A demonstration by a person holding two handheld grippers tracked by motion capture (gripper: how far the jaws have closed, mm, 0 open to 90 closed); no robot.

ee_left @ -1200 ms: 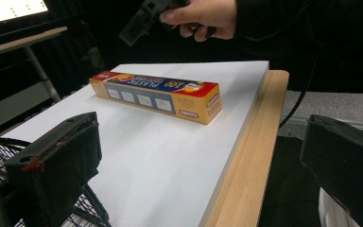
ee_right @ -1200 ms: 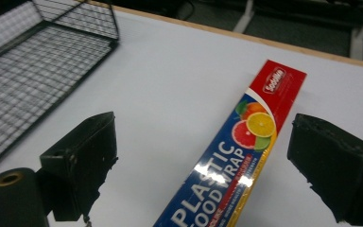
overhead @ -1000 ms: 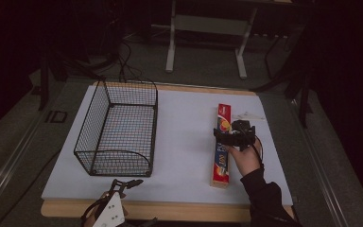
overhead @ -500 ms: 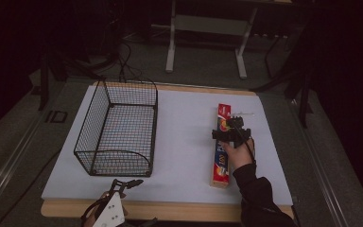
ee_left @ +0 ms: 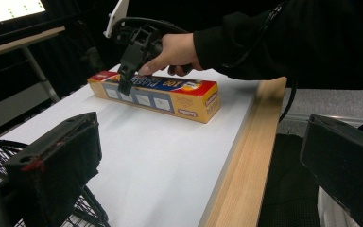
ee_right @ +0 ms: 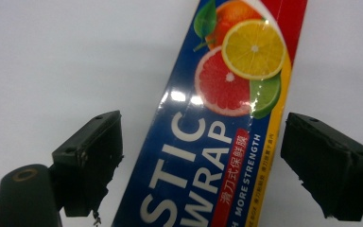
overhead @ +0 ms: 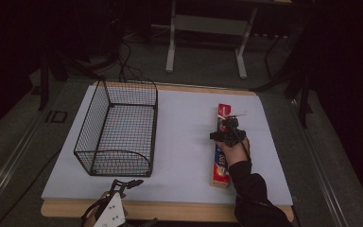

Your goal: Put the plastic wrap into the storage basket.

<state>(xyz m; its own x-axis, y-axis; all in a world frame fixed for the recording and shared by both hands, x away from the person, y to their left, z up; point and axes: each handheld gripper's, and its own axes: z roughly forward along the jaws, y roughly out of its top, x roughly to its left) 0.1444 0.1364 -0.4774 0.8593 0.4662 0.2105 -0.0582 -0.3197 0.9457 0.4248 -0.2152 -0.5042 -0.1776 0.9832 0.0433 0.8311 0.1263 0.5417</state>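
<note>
Cardboard box of plastic wrap [overhead: 221, 151], long and skinny, blue and red with citrus fruit printed on it, lies flat on the pale blue-grey tabletop [overhead: 184, 142] near the right edge, running from about mid-table toward the front edge. Right gripper [overhead: 229, 126] sits right over the far half of the box, pointing down at it. In the right gripper view its two black jaws straddle the box, one on each side, with a visible gap to the cardboard on both, so it's open and not pinching yet, though the jaws have just been closing in. The hand [overhead: 233, 150] and dark sleeve come in along the box from the front edge.

Left gripper [overhead: 118, 189] hangs at the front edge, left of centre, jaws spread wide with nothing between them.

Wire basket [overhead: 118, 130], black mesh, stands on the left half of the tabletop, well apart from the box.

Tabletop has a light wood strip [ee_left: 241, 165] along the front edge. Room around it is dark, grey floor, cables and a metal stand [overhead: 208, 28] behind the far edge.
</note>
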